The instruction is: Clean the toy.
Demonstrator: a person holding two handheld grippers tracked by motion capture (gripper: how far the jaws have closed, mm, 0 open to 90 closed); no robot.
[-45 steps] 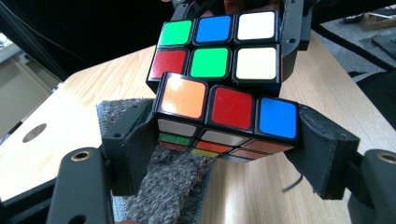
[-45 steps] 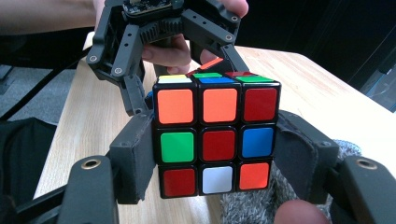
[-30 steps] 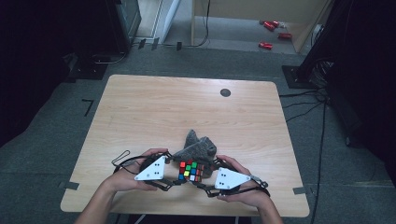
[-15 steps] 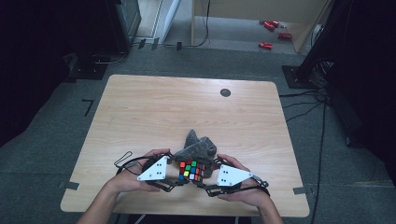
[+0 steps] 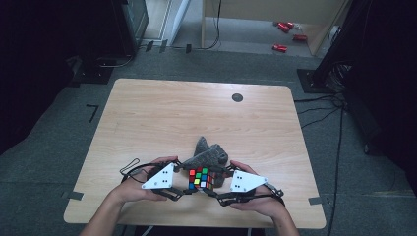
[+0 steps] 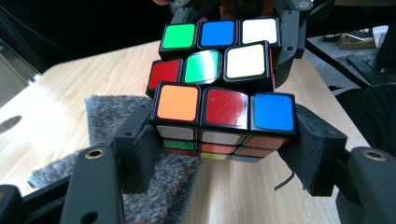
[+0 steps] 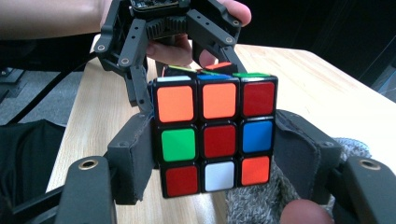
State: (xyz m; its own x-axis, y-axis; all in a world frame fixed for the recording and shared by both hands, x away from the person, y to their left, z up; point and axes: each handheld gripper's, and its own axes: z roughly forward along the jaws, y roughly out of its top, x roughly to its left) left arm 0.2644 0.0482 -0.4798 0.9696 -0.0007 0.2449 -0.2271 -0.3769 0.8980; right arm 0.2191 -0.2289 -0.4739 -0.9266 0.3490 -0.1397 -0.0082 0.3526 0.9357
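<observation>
A multicoloured puzzle cube (image 5: 200, 178) is held just above the near part of the table, between both grippers. My left gripper (image 5: 189, 180) comes in from the left and is shut on the cube's near layer (image 6: 224, 107); its jaws have just been closing on it. The right gripper (image 5: 214, 181) comes in from the right, shut on the cube (image 7: 215, 140) with its pads on two opposite sides. In the left gripper view the cube's layers sit slightly out of line. A crumpled grey cloth (image 5: 209, 152) lies just behind and under the cube.
The wooden table (image 5: 196, 113) carries a small black round spot (image 5: 237, 97) near its far edge. Dark stands and cables ring the table on the grey floor, and several red objects (image 5: 285, 27) lie far behind it.
</observation>
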